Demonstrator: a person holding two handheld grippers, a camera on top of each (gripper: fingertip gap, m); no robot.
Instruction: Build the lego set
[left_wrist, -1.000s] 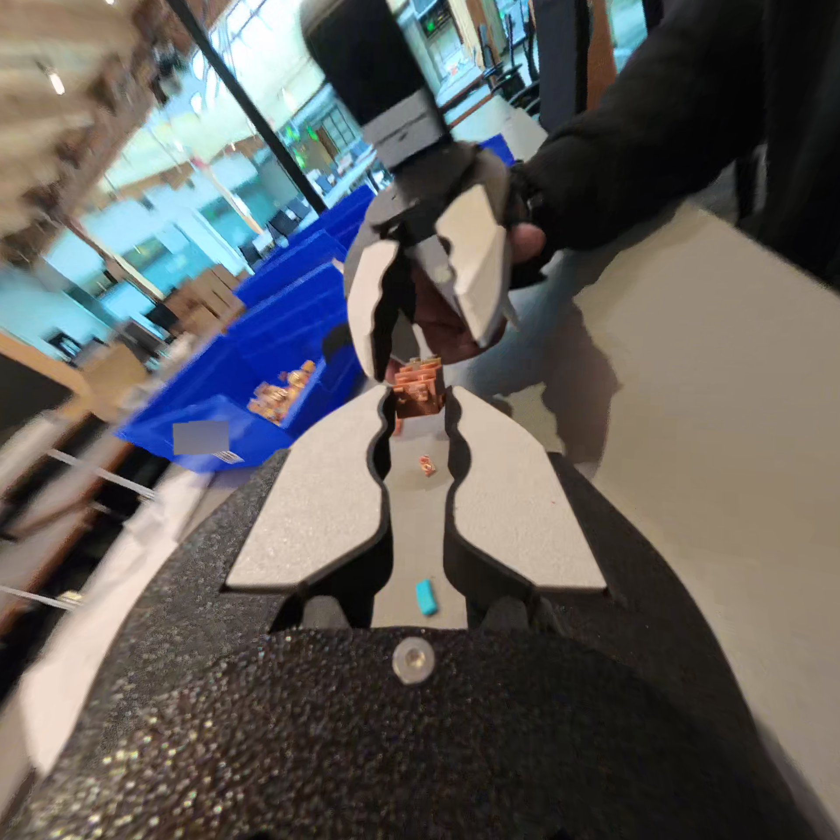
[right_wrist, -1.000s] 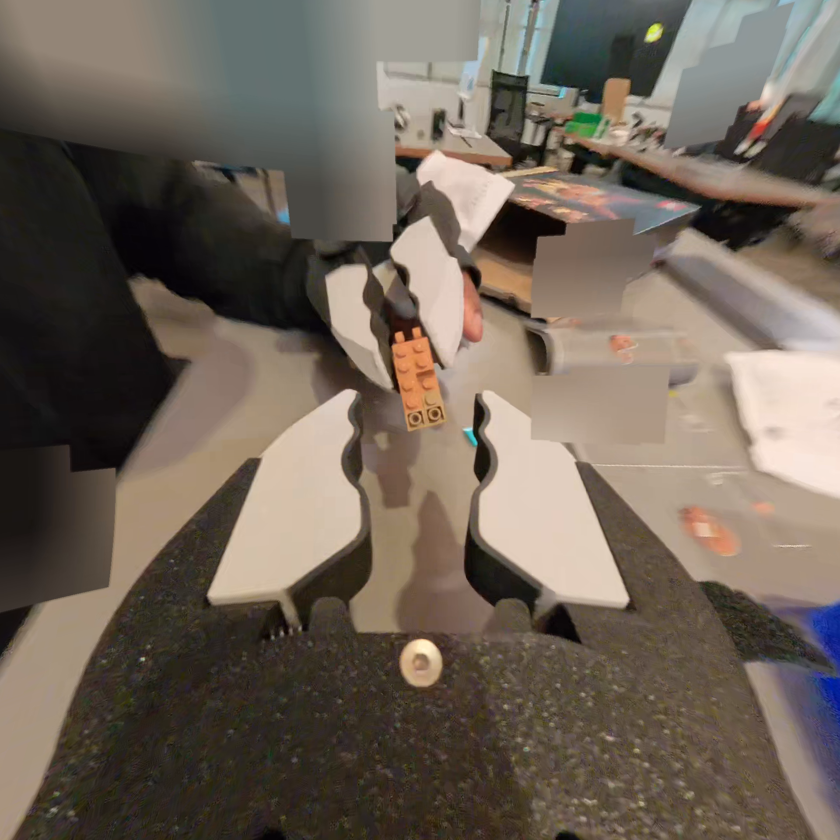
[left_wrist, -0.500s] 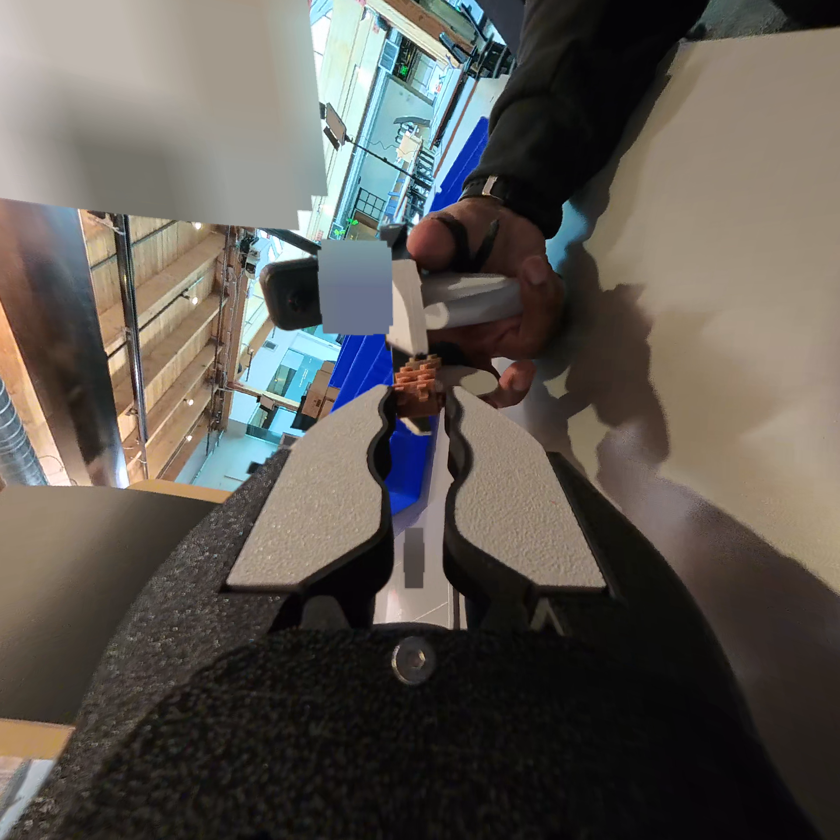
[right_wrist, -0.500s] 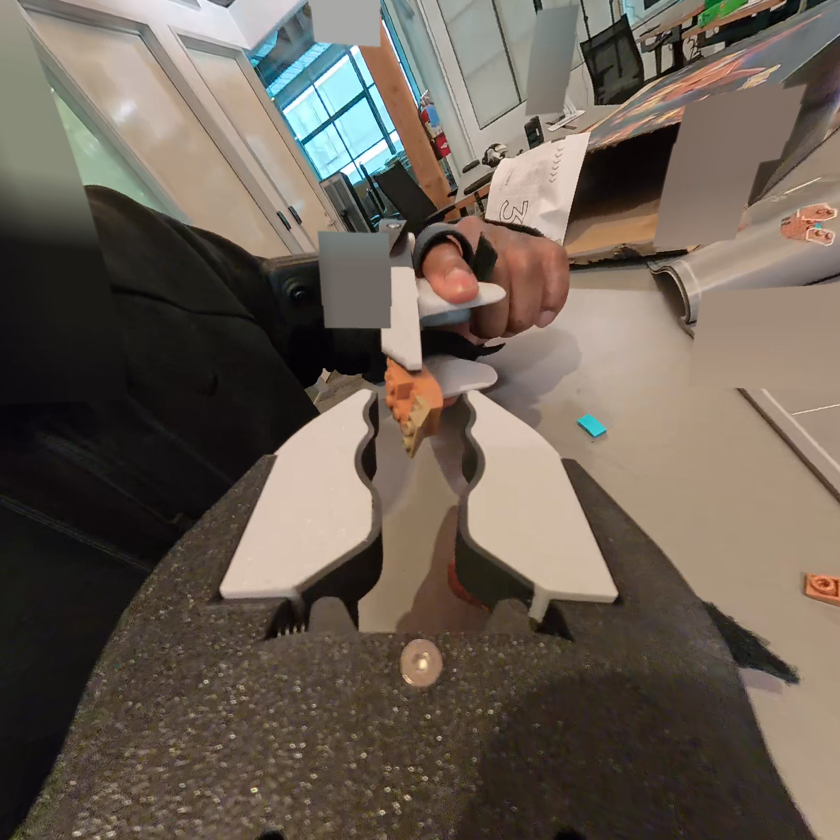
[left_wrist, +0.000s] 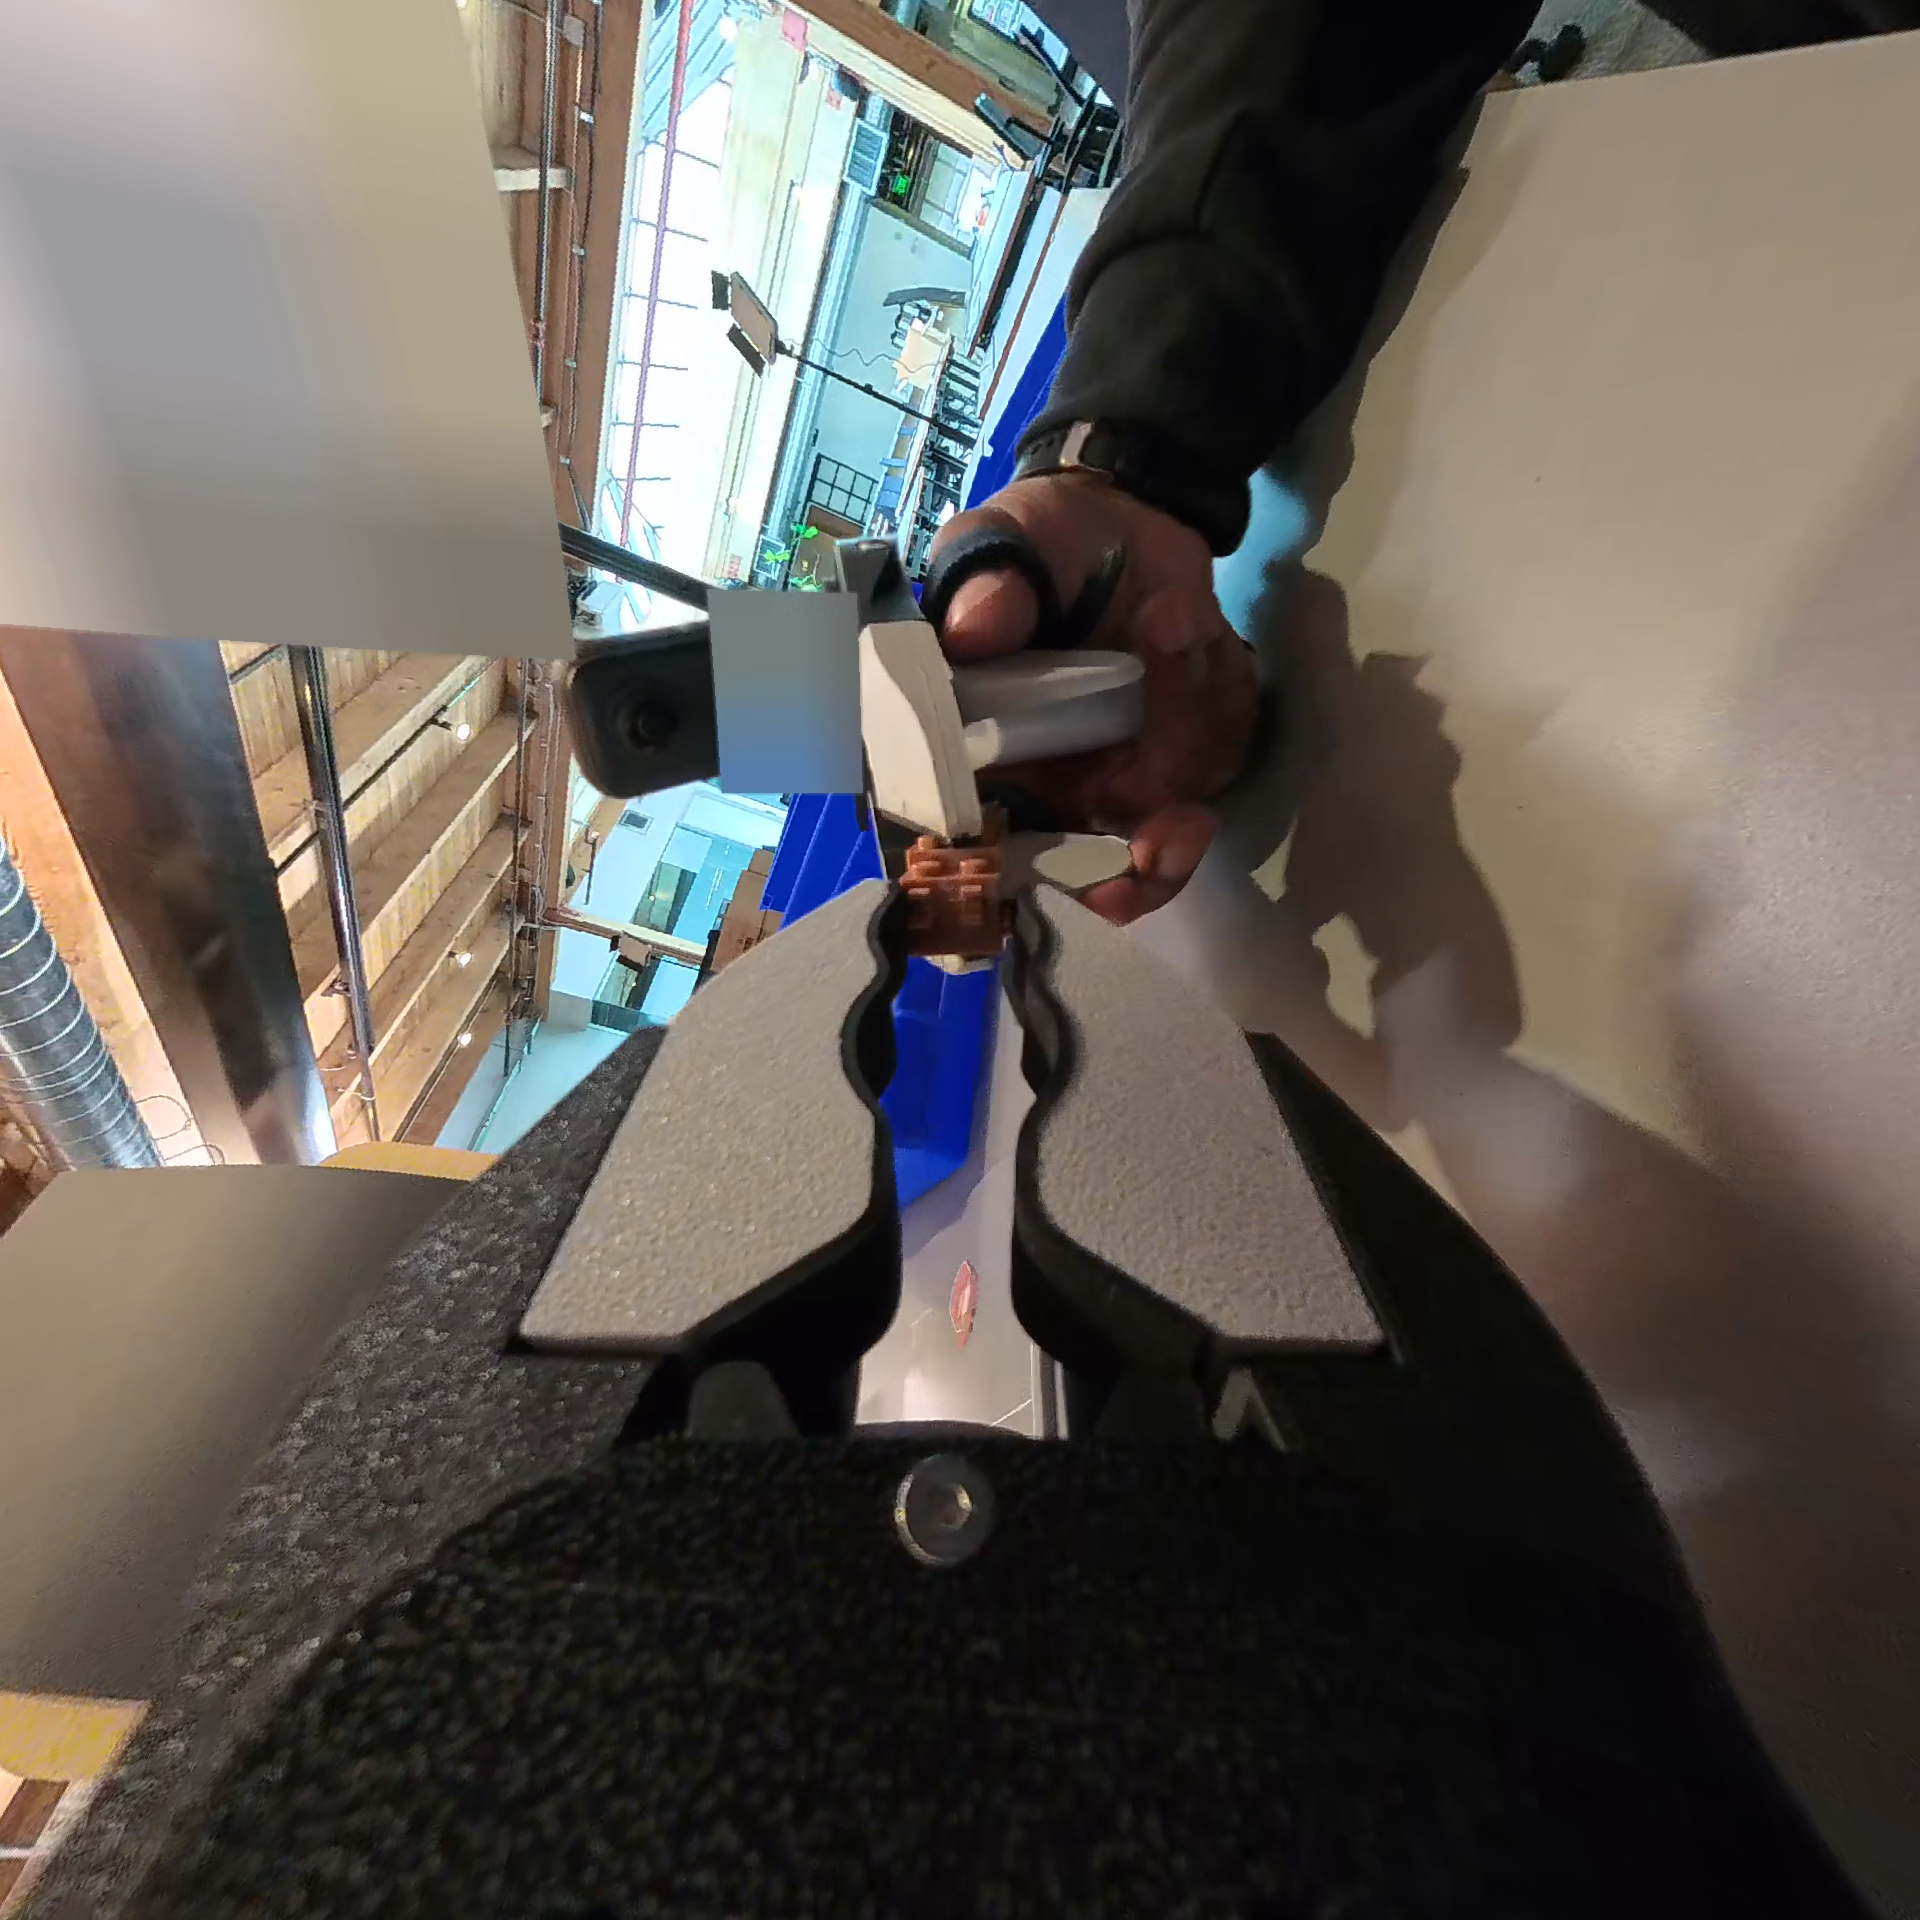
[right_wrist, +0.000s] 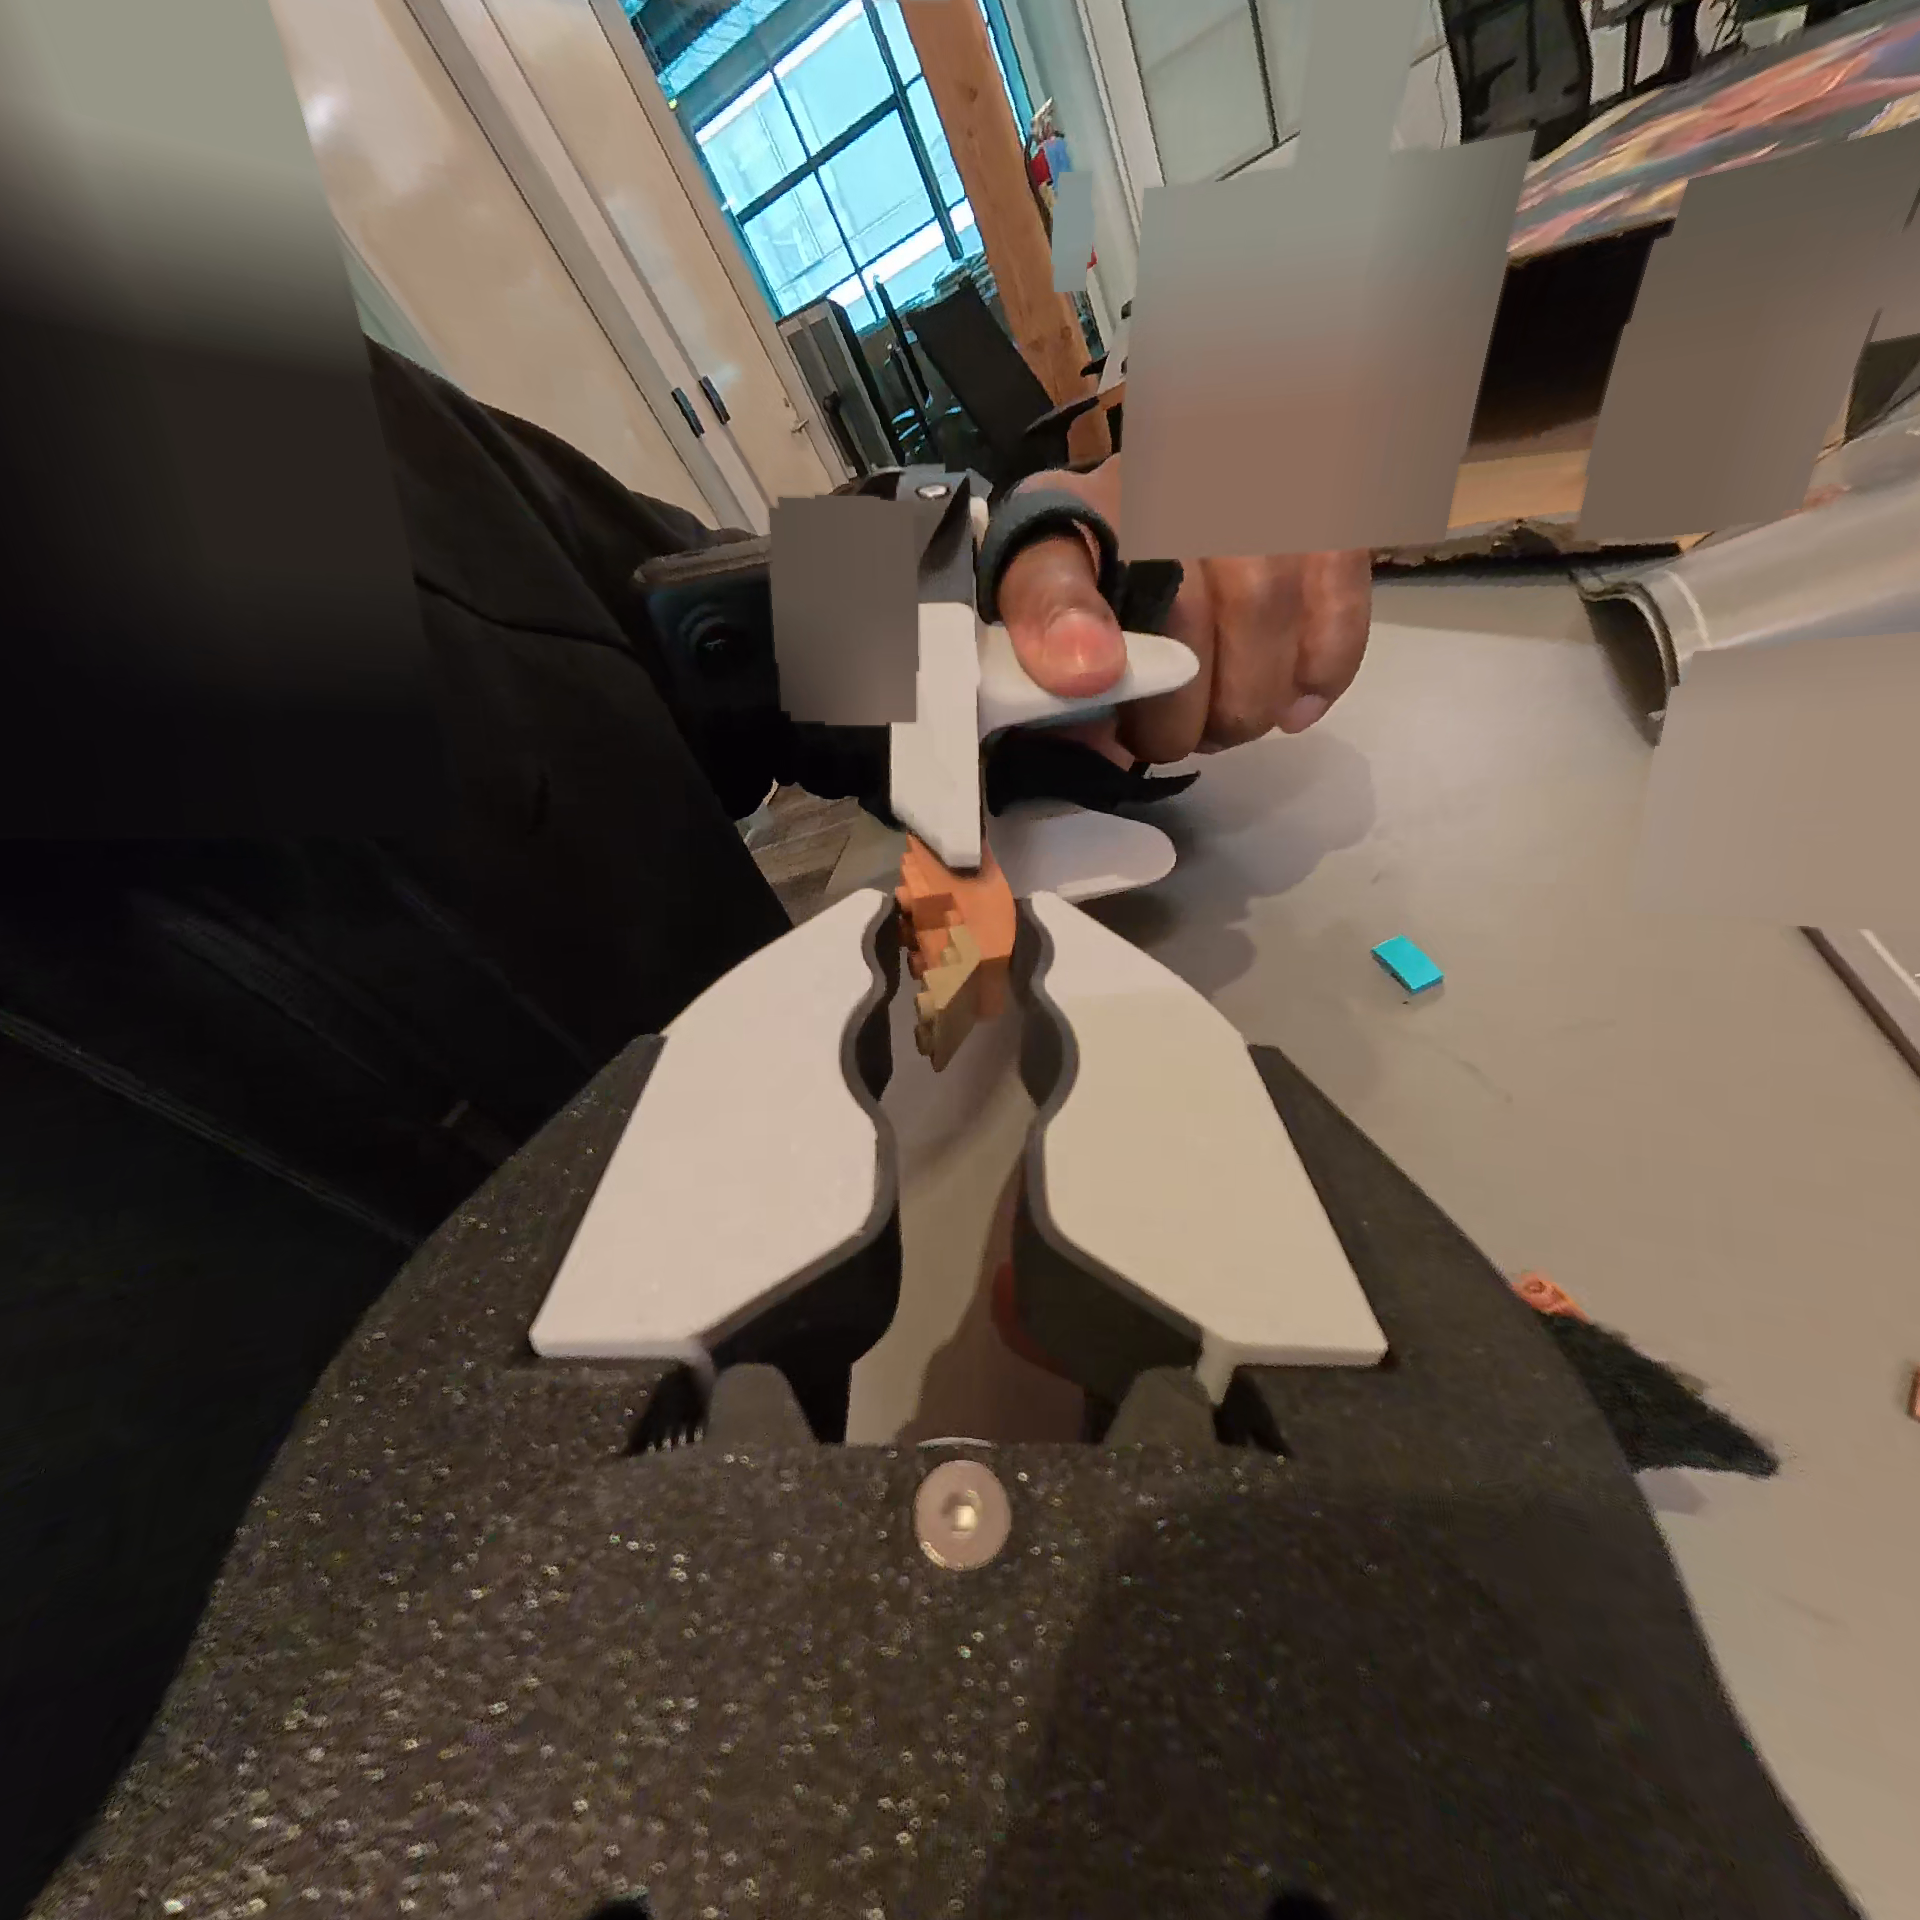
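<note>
The left gripper (left_wrist: 956, 920) is clamped on a small orange brick assembly (left_wrist: 956, 904), which sits at 12 o'clock at its fingertips, both pads pressed against the sides. The right gripper (right_wrist: 956, 956) is closed on the same assembly, seen in its view as an orange and tan stack (right_wrist: 956, 956) between the fingertips, pads in contact on both sides. Each gripper meets the other tip to tip at 12 o'clock, the far one turned crosswise. A hand (left_wrist: 1122, 727) grips the far unit at 1 o'clock. On the grey table (right_wrist: 1558, 1091), a teal tile (right_wrist: 1406, 963) lies at 3 o'clock, well apart. A blue bin (left_wrist: 935, 1070) shows behind the left fingers.
</note>
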